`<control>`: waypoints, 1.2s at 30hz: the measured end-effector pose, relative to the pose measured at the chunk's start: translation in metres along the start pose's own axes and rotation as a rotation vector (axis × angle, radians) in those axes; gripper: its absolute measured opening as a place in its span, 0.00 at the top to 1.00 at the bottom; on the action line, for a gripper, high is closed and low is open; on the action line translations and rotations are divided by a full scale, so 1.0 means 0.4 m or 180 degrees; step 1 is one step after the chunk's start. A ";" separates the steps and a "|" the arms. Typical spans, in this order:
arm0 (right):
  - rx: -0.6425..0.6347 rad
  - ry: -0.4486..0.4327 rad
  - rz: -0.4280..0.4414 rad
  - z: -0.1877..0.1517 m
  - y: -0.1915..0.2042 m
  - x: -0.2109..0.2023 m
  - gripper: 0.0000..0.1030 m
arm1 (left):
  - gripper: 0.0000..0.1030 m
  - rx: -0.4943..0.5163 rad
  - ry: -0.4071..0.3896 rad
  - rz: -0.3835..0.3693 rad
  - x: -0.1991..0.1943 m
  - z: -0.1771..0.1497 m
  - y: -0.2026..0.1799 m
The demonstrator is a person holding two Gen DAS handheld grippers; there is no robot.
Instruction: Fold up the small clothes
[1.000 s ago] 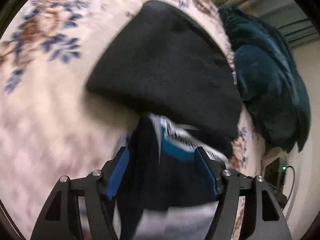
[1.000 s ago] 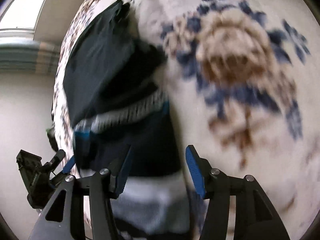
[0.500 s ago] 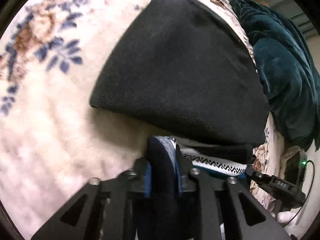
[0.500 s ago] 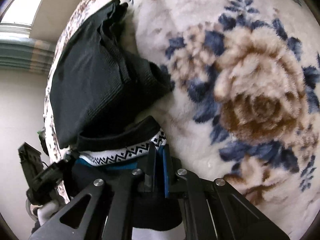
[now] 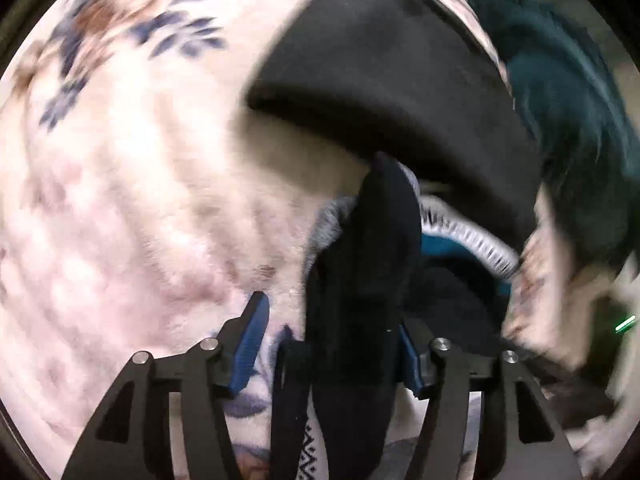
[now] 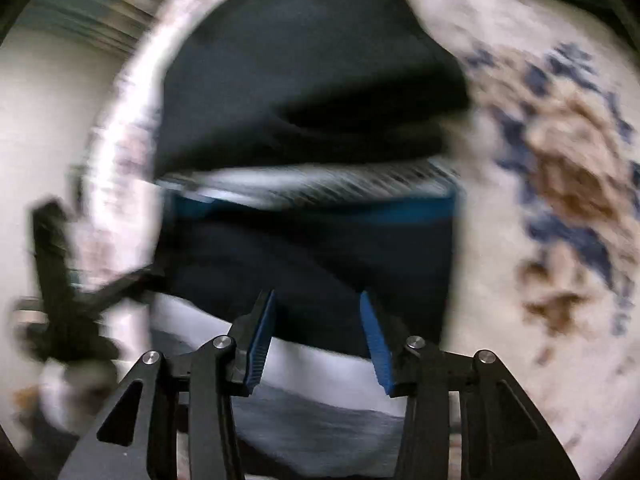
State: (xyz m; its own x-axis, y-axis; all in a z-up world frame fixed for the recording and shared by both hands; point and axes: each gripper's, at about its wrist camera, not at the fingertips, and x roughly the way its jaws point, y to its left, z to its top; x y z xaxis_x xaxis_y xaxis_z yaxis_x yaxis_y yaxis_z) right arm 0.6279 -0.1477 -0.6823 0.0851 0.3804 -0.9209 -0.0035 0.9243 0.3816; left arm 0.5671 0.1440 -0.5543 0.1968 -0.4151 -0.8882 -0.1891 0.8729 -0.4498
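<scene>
Floral blanket covered the bed, cream fleece with blue and brown flowers, and it was my work surface. Teal velvet bundle sat pushed to the far edge, I'd judge to keep it clear of the folding. Black folded garment lay flat on the blanket near that edge, likely a finished piece parked there. The small garment, dark with a blue band and a white zigzag trim, lay just in front of the black one, touching or overlapping it; blur stopped me telling which.

Both my hand-held grippers pointed steeply down at it. Left hand-held gripper was opening: a raised dark fold of the garment stood between the jaws, against the right pad, clear of the left, so released rather than clamped. Right hand-held gripper was also opening, pads apart above the dark panel and white band, gripping nothing.
</scene>
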 end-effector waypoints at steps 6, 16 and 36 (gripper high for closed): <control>0.0437 -0.0197 -0.0096 -0.066 -0.090 -0.074 0.55 | 0.42 0.0497 -0.0466 0.0000 -0.156 -0.084 -0.108; 0.0603 -0.0018 -0.0325 -0.211 -0.095 -0.026 0.47 | 0.38 0.0450 -0.0070 0.0229 -0.063 -0.153 0.033; 0.1511 0.0243 0.0316 -0.986 -0.039 -0.247 0.45 | 0.07 0.0417 0.0238 -0.0189 -0.358 -0.776 0.111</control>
State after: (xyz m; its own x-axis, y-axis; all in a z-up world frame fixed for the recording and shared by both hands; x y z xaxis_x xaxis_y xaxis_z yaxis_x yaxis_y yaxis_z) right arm 0.2264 -0.1883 -0.6289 0.0340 0.4835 -0.8747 0.4482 0.7749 0.4458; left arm 0.2319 0.1624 -0.4761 0.1308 -0.4807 -0.8671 -0.0512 0.8702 -0.4901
